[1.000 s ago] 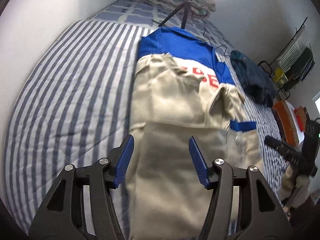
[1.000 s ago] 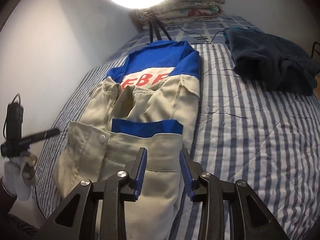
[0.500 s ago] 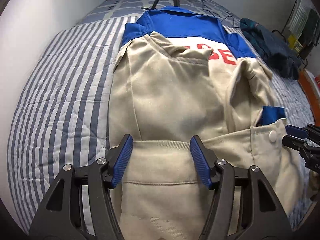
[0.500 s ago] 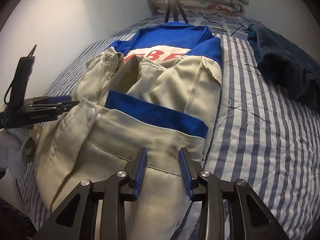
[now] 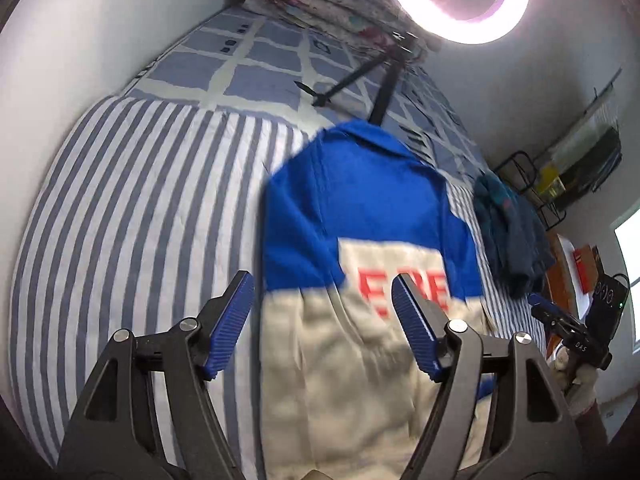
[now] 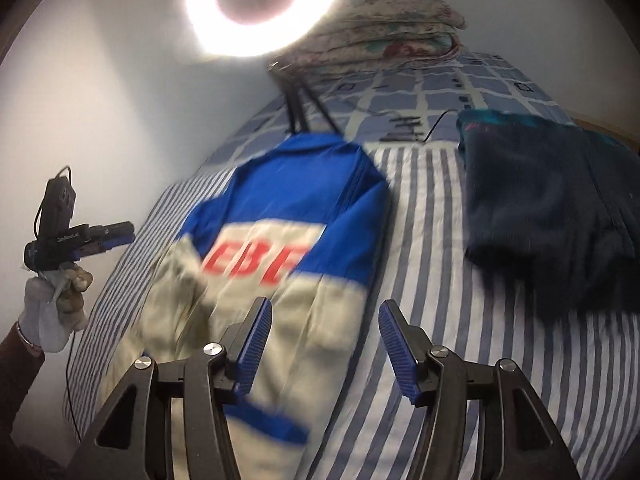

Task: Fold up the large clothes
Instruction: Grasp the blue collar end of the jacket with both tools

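Observation:
A large beige and blue jacket [image 5: 360, 300] with red letters lies lengthwise on the striped bed [image 5: 140, 220], its sleeves folded in over the back. It also shows in the right wrist view [image 6: 288, 240], blurred. My left gripper [image 5: 322, 320] is open and empty above the jacket's beige lower part. My right gripper [image 6: 324, 340] is open and empty above the jacket's right edge. Each gripper shows in the other's view, the right one [image 5: 560, 320] and the left one [image 6: 80, 240], held off the bed's sides.
A dark blue garment [image 6: 560, 208] lies in a heap on the bed to the right of the jacket. A ring light [image 6: 260, 4] on a tripod [image 6: 304, 108] stands at the bed's head, before folded quilts [image 6: 380, 28]. A wall [image 5: 60, 60] runs along the left.
Both grippers have lifted and pulled back from the jacket's hem, and the right jaws have opened wider. The views now tilt up toward the ring light.

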